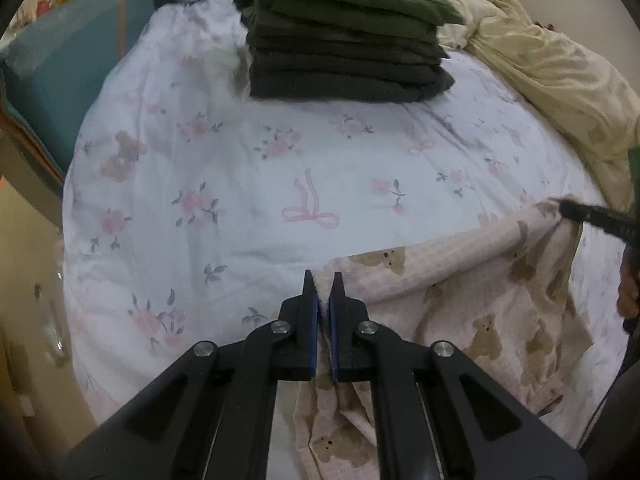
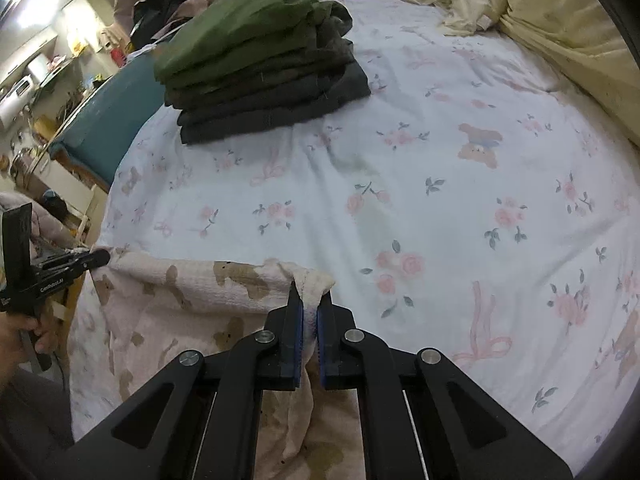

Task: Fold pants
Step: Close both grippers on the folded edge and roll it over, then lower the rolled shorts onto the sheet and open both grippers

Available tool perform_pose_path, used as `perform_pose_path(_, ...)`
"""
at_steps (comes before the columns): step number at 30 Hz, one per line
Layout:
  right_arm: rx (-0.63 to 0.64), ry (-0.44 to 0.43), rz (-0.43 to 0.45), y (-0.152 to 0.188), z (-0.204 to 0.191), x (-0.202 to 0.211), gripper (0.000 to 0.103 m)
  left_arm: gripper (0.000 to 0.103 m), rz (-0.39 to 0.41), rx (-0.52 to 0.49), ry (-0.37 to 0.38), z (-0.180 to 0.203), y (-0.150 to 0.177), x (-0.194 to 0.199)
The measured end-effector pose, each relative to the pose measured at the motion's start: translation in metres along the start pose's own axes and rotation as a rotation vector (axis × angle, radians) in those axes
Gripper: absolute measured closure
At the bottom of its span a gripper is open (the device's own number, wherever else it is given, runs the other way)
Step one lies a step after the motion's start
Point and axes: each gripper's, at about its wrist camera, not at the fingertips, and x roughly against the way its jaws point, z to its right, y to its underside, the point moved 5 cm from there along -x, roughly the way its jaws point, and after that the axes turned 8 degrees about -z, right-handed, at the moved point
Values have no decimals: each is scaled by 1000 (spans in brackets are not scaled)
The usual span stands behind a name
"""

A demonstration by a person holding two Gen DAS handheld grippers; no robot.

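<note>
The pink pants with brown bear print [image 1: 472, 304] hang stretched between my two grippers above the near edge of the bed. My left gripper [image 1: 323, 280] is shut on one corner of the top edge of the pants. My right gripper [image 2: 310, 294] is shut on the other corner, with the cloth bunched between its jaws. The pants [image 2: 168, 312] drape down from this held edge toward me. In the left wrist view the right gripper [image 1: 564, 208] shows at the far right; in the right wrist view the left gripper [image 2: 96, 258] shows at the far left.
A stack of folded dark and green clothes [image 1: 344, 40] [image 2: 260, 64] sits at the far side of the bed. The floral white bedsheet [image 1: 280, 168] spreads between. A yellow quilt [image 1: 560, 76] lies along the right. A teal chair [image 1: 60, 64] stands left of the bed.
</note>
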Motion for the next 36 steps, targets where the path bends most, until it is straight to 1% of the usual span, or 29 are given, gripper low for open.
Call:
perform_pose_path(2,24,-6,12,3,0,10,98,100,43,-32,7,2,2,16)
perform_pose_path(4,64,-4,18,8,-5,20,99,100,64,-53,19,6,5,33)
perform_pose_path(8,126,17,-5,32,-20,43,100,100,60,-148,-2,24,20,63)
perform_pose_path(11,145,37,-33,55,-30,57,100,100,17,-227,-30,41,44,73)
perform_pose_path(15,136,71,-82,94,-38,71,100,99,-71,-296,-65,59,79,76)
perform_pose_path(17,135,80,-109,111,-41,72,100,98,-106,-335,-101,64,97,76)
perform_pose_path(18,125,90,-134,119,-42,70,100,96,-132,-355,-97,67,107,73)
perform_pose_path(20,110,112,-178,135,-44,64,100,96,-194,-367,-108,69,122,63)
perform_pose_path(21,100,107,-212,143,-45,59,100,96,-229,-357,-104,69,128,57)
perform_pose_path(23,111,118,-258,153,-47,54,94,93,-308,-343,-95,67,141,47)
perform_pose_path(24,120,135,-291,160,-47,52,89,86,-334,-334,-110,64,148,46)
perform_pose_path(25,117,154,-322,167,-46,50,82,80,-343,-312,-133,59,153,49)
perform_pose_path(26,105,162,-343,172,-43,51,79,68,-343,-289,-136,55,155,53)
perform_pose_path(27,89,161,-339,173,-41,55,78,63,-322,-249,-118,50,153,62)
perform_pose_path(28,65,158,-304,170,-38,64,76,61,-284,-203,-97,45,149,72)
perform_pose_path(29,40,142,-257,165,-37,74,74,60,-255,-170,-98,42,145,78)
perform_pose_path(30,18,124,-211,160,-35,83,70,59,-207,-121,-112,36,139,85)
perform_pose_path(31,-13,106,-138,152,-33,96,64,59,-163,-70,-126,32,132,90)
perform_pose_path(32,-36,92,-81,145,-32,105,63,59,-133,-23,-121,30,127,91)
perform_pose_path(33,-61,70,-23,137,-32,113,63,59,-115,18,-85,32,121,89)
perform_pose_path(34,-77,37,15,129,-35,115,63,59,-112,39,-43,37,118,83)
perform_pose_path(35,-70,27,11,124,-40,109,63,59,-115,43,-19,42,114,77)
perform_pose_path(36,-44,42,-9,120,-47,97,66,59,-123,38,1,51,112,67)
